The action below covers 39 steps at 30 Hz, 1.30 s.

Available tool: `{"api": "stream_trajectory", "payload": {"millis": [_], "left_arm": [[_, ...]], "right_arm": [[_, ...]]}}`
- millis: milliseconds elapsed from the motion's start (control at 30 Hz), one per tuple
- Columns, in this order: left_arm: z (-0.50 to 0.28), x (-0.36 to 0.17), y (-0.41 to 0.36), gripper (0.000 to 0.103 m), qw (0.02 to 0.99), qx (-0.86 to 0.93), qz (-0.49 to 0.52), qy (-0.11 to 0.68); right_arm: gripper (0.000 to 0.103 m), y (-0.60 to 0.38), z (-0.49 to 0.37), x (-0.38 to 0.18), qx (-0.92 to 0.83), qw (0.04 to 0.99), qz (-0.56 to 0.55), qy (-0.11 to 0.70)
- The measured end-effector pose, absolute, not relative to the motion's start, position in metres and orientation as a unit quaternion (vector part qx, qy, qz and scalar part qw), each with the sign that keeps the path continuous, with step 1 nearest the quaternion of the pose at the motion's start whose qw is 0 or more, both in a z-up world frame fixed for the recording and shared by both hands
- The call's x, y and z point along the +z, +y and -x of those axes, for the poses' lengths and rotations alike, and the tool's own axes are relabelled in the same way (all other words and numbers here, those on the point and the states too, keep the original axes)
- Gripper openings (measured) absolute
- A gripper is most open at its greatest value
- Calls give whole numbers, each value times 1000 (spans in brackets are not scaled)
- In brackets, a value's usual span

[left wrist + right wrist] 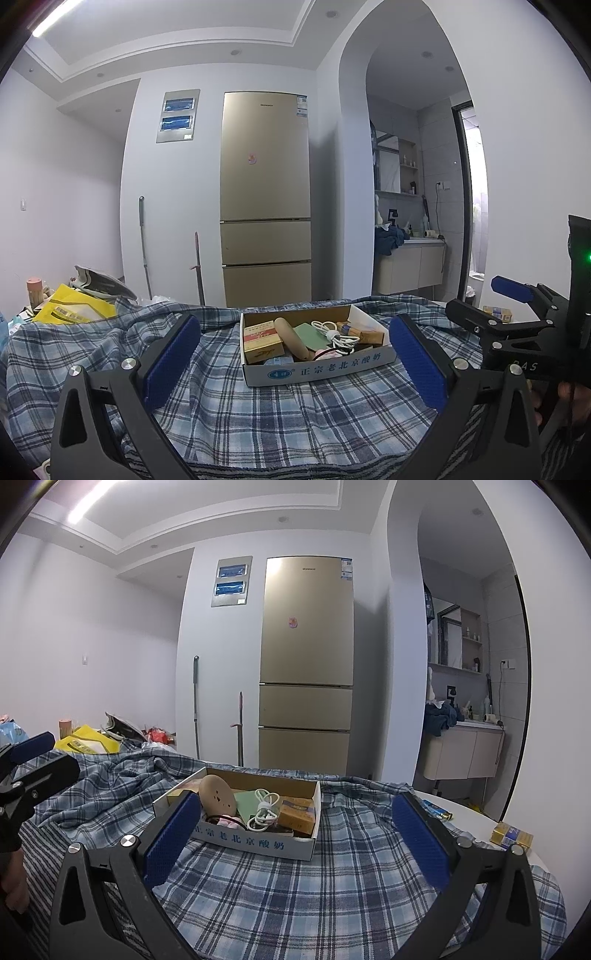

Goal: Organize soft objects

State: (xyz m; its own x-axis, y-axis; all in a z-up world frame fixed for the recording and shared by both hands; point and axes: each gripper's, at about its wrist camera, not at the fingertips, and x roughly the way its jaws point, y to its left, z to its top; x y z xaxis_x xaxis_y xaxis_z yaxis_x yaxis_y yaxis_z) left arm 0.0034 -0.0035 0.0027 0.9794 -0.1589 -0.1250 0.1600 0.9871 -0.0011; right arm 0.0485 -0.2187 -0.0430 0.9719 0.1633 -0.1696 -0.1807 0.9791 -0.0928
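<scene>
A blue plaid cloth (280, 417) lies spread and rumpled over the table; it also shows in the right wrist view (314, 893). A shallow cardboard box (325, 369) sits on it, holding small cartons, a tan round piece, a green card and a white coiled cable (334, 332). The box (266, 843) and cable (264, 808) show in the right wrist view too. My left gripper (295, 354) is open and empty, just in front of the box. My right gripper (295, 830) is open and empty, in front of the box's right corner. It also shows at the right of the left wrist view (491, 306).
A yellow bag (74, 308) and clutter lie at the far left. A small yellow carton (511, 836) and a blue battery pack (437, 810) lie on the bare white table at the right. A gold fridge (266, 199) stands behind.
</scene>
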Motion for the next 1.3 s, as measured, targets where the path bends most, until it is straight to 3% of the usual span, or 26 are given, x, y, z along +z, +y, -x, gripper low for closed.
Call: {"api": "stream_trajectory", "payload": {"millis": [1300], "left_arm": [[-5, 0, -2, 103, 995, -74, 2, 65]], "right_arm": [[103, -221, -49, -45, 85, 992, 46, 84]]}}
